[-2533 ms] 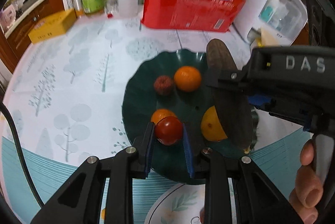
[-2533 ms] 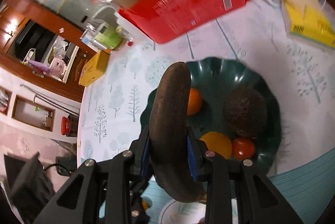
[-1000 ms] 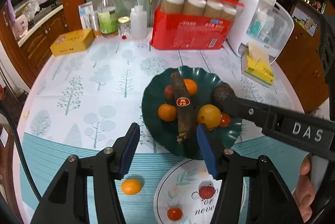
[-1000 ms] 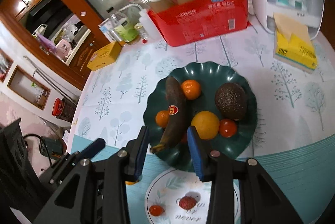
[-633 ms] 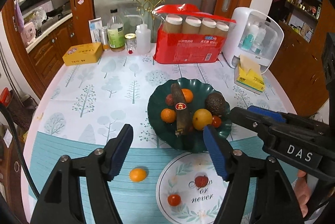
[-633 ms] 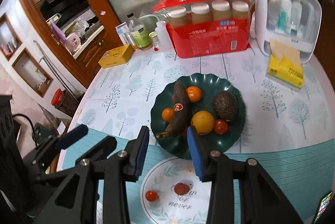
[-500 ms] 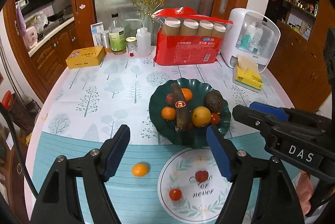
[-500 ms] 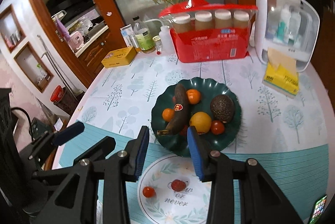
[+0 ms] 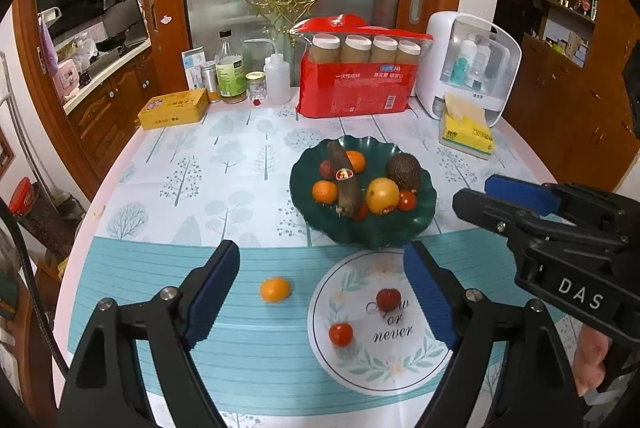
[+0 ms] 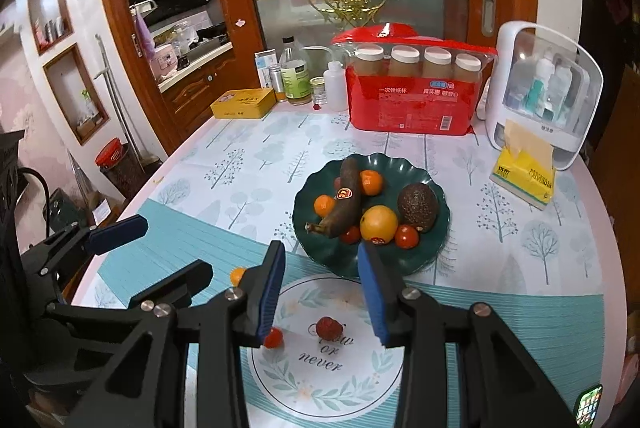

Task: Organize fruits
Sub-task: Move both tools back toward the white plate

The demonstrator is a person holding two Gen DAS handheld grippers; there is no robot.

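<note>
Dark green scalloped plate: one brown banana, one avocado, two small oranges — round white mat: two red fruits. Left gripper, right gripper — jaws agape, empty.

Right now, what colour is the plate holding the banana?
Dark green plate, with a scalloped rim; clearest in the right wrist view.

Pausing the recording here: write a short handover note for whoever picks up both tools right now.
Left tool: open, empty, above the near table edge. Right tool: open, empty.
Done: green plate holds the banana, avocado, big orange, two small oranges, tomatoes.
Left: small orange loose on the striped mat; tomato and a red berry on the round white mat. Probably move these onto the plate.
</note>
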